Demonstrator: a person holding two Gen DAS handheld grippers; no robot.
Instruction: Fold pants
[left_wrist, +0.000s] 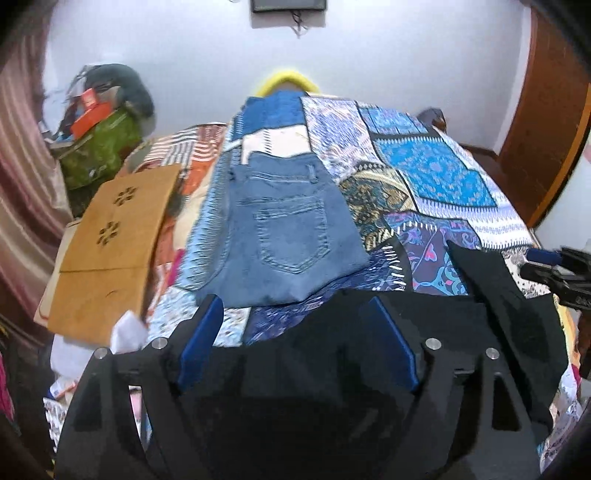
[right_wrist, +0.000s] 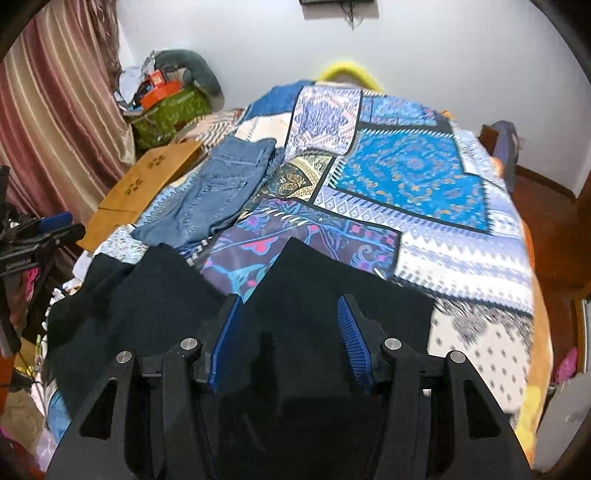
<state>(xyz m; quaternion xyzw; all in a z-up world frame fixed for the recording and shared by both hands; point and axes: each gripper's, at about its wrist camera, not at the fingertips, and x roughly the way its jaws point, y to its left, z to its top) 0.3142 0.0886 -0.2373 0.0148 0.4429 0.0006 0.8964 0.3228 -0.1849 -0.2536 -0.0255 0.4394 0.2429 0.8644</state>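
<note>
Black pants (left_wrist: 424, 317) lie at the near edge of the patchwork bedspread (left_wrist: 436, 173); in the right wrist view the black pants (right_wrist: 303, 280) show two pointed parts. My left gripper (left_wrist: 295, 306) is open, its blue pads (left_wrist: 201, 339) spread over the pants' near edge. My right gripper (right_wrist: 290, 299) is open, its pads (right_wrist: 354, 339) either side of black cloth. The right gripper also shows at the left view's right edge (left_wrist: 554, 266); the left gripper shows at the right view's left edge (right_wrist: 48, 229).
Folded blue jeans (left_wrist: 284, 225) lie on the bedspread (right_wrist: 424, 177) beyond the black pants, also in the right view (right_wrist: 218, 192). A wooden board (left_wrist: 110, 236) leans at the bed's left. A green bag with clutter (left_wrist: 99, 147), a curtain (right_wrist: 55, 122) and a wooden door (left_wrist: 546, 122) surround the bed.
</note>
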